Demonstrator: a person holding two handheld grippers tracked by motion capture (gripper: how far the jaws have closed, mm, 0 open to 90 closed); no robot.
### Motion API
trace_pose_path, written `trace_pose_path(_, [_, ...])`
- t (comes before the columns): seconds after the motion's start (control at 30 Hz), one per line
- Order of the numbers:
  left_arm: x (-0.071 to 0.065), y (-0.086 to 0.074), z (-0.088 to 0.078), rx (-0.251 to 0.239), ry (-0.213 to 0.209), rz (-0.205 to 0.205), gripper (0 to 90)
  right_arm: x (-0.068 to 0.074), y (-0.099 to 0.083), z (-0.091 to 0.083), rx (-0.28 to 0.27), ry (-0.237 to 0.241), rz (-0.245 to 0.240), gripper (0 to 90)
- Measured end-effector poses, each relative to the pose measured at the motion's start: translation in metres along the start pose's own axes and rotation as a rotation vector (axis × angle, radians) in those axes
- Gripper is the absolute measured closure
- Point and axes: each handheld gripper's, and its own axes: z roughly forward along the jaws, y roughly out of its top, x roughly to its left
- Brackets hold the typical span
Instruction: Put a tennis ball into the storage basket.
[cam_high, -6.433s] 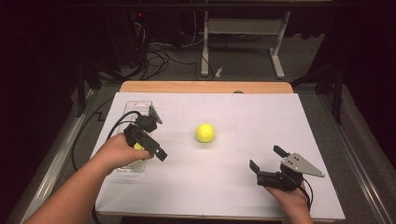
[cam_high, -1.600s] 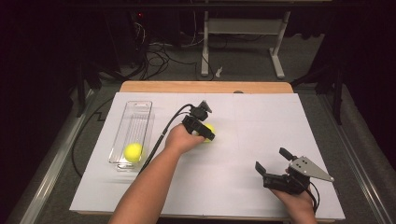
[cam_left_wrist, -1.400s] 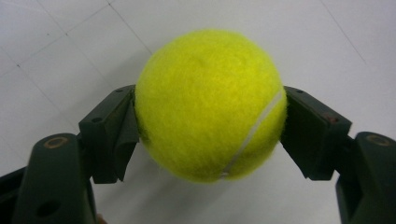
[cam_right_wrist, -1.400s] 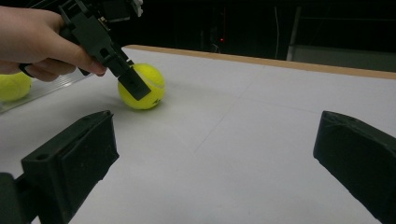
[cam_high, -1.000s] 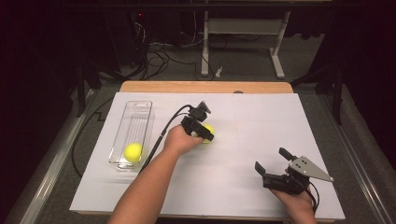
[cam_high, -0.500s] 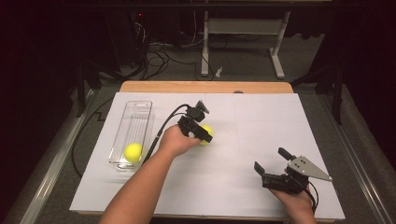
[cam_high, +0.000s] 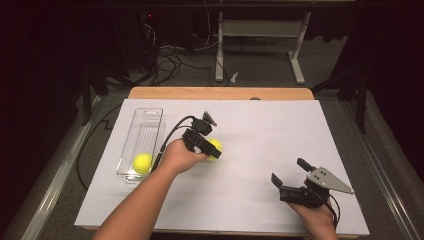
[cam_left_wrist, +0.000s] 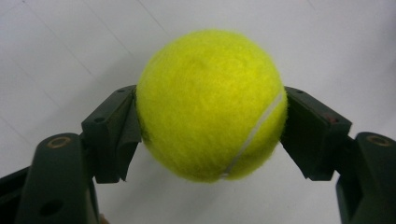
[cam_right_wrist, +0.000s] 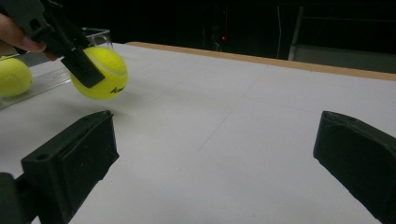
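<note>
One ball (cam_high: 142, 163) sat in the tray (cam_high: 145, 124) on the table's (cam_high: 280, 125) left, the other ball (cam_high: 215, 147) was mid-table between the left gripper's (cam_high: 212, 148) jaws, right gripper (cam_high: 292, 176) near the front right.

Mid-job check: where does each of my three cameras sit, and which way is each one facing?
High view: above the near table edge, looking forward and down; both forearms, left gripper, right gripper, clear tray.
Left gripper view: on the left gripper, looking along its jaws shut on the tennis ball.
Right gripper view: on the right gripper, low across the table, jaws open.
Shared: the held ball, in all three.
</note>
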Motion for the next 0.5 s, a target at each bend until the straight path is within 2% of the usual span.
trace_pose_path(0.27, [0.000, -0.011, -0.008, 0.033, -0.019, -0.001, 27.3, -0.001, 0.000, 0.005, 0.005, -0.001, 0.003, 0.2])
trace_pose_path(0.5, [-0.001, -0.019, -0.018, 0.048, -0.006, -0.011, 27.3, 0.000, -0.001, 0.005, 0.010, 0.002, -0.005, 0.2])
